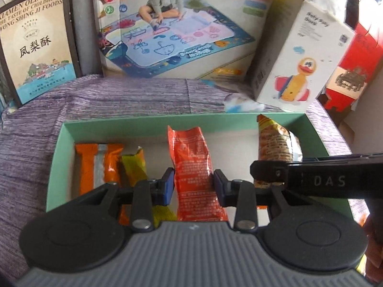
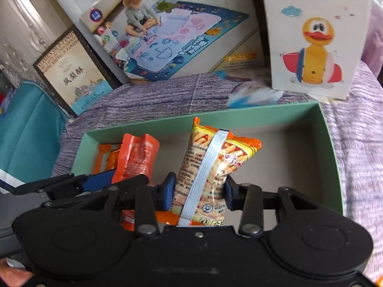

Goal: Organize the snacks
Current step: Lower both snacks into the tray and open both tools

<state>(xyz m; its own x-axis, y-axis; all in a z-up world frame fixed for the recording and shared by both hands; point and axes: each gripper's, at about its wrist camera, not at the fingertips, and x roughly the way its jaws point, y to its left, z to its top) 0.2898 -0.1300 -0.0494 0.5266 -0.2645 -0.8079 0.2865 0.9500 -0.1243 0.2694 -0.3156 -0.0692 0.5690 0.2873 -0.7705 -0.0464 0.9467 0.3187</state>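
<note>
A green open box (image 1: 153, 122) (image 2: 330, 143) lies on a purple cloth. My left gripper (image 1: 193, 186) is shut on an orange snack packet (image 1: 194, 167), held upright inside the box; it also shows in the right wrist view (image 2: 136, 157). My right gripper (image 2: 199, 191) is shut on a yellow-orange biscuit-stick packet (image 2: 210, 167), upright in the box's middle; the left wrist view shows it (image 1: 275, 141) behind the right gripper's finger. An orange-and-silver packet (image 1: 95, 165) and a yellow-green packet (image 1: 135, 165) stand at the box's left end.
Behind the box stand a pineapple-cake box (image 1: 36, 45), a drawing-mat toy box (image 1: 177, 33), a white duck-toy box (image 1: 299, 64) (image 2: 313, 35) and a red box (image 1: 354, 55). A teal seat (image 2: 26, 129) is left of the cloth. The box's right half (image 2: 287, 157) holds no packets.
</note>
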